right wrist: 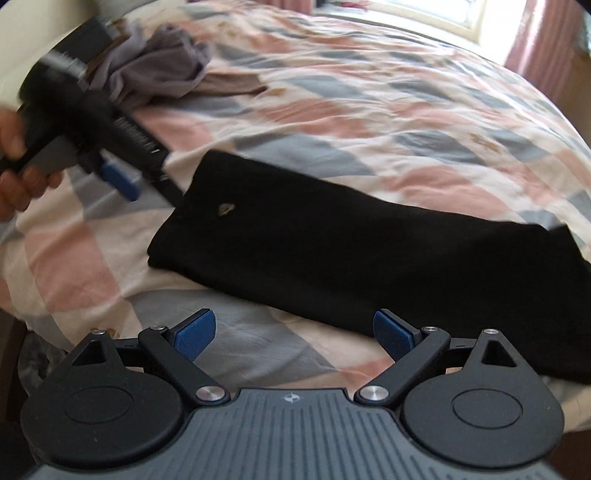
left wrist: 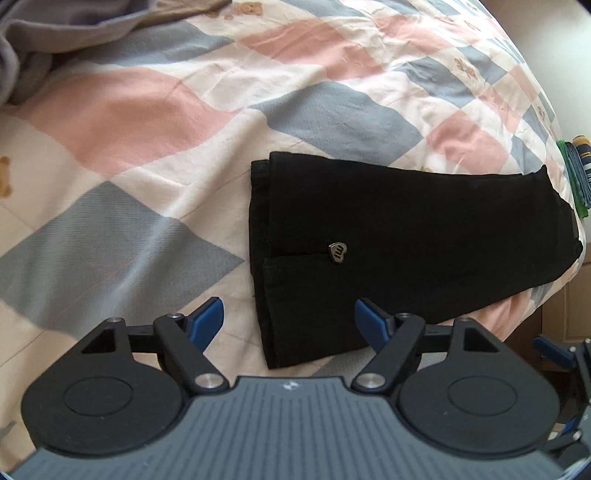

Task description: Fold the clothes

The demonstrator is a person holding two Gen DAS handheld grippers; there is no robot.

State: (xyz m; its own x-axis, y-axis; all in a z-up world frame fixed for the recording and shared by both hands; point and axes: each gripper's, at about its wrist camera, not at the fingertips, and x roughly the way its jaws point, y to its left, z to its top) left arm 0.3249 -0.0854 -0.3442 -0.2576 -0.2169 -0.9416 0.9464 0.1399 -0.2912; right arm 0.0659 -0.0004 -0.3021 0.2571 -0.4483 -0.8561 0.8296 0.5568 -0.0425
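A black garment [left wrist: 388, 236], folded into a long flat band, lies on the checked bedspread [left wrist: 147, 122] of pink, grey-blue and cream. In the left wrist view it fills the centre and right of the frame, its stacked hems at the left end and its far end reaching the bed's edge at the right. A small metal badge [left wrist: 338, 253] sits on it near the middle of the frame. In the right wrist view the same garment [right wrist: 369, 258] runs from centre left down to the lower right, the badge [right wrist: 225, 210] near its upper left end.

The left gripper [left wrist: 290, 319] hovers at the bottom of its own frame with its blue-padded fingers [left wrist: 208, 317] spread wide apart and nothing between them; the garment's lower left corner lies in the gap beyond them. The right gripper [right wrist: 293, 332] is likewise wide apart and empty, just at the garment's near edge.

In the right wrist view the left gripper [right wrist: 118, 181] appears blurred at upper left, held by a hand [right wrist: 18, 166]; it seems to be near the garment's end, though the blur hides whether it touches.

A crumpled grey cloth [right wrist: 159, 66] lies at upper left of that view, well apart from the garment; it also shows in the upper left corner of the left wrist view [left wrist: 55, 26].
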